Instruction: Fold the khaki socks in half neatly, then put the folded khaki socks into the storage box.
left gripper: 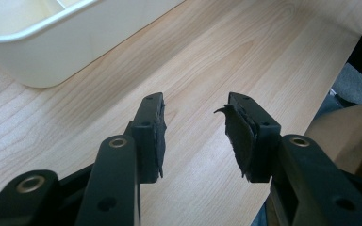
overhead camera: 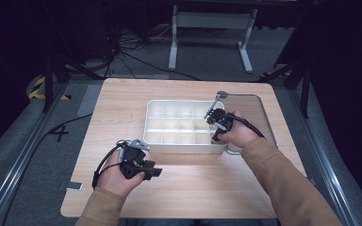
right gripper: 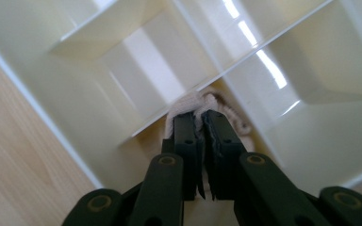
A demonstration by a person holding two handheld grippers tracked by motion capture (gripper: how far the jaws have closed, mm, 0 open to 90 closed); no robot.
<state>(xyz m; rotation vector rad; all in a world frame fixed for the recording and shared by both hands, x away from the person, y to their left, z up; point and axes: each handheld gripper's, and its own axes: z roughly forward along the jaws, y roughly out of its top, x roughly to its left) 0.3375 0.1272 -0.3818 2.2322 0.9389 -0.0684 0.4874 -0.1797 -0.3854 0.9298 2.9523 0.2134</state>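
Note:
A cream divided tray [overhead camera: 184, 149] stands in the middle of the wooden table [overhead camera: 122, 108]. My right gripper [overhead camera: 213, 134] reaches down into a compartment at the tray's right front. In the right gripper view its jaws stand almost together on a bundle of off-white cord [right gripper: 187, 104] lying in that compartment, with a strand pinched between the pads of the right gripper [right gripper: 200, 120]. My left gripper [overhead camera: 154, 171] lies low over the table in front of the tray's left corner. In the left gripper view, the left gripper [left gripper: 195, 125] is open, with bare wood between its pads.
A clear lid or sheet [overhead camera: 250, 109] lies at the tray's right, reaching toward the table's right edge. The tray's near wall [left gripper: 52, 52] is close to the left gripper. A small grey item [overhead camera: 73, 186] sits off the table's left front corner. Cables cross the floor behind.

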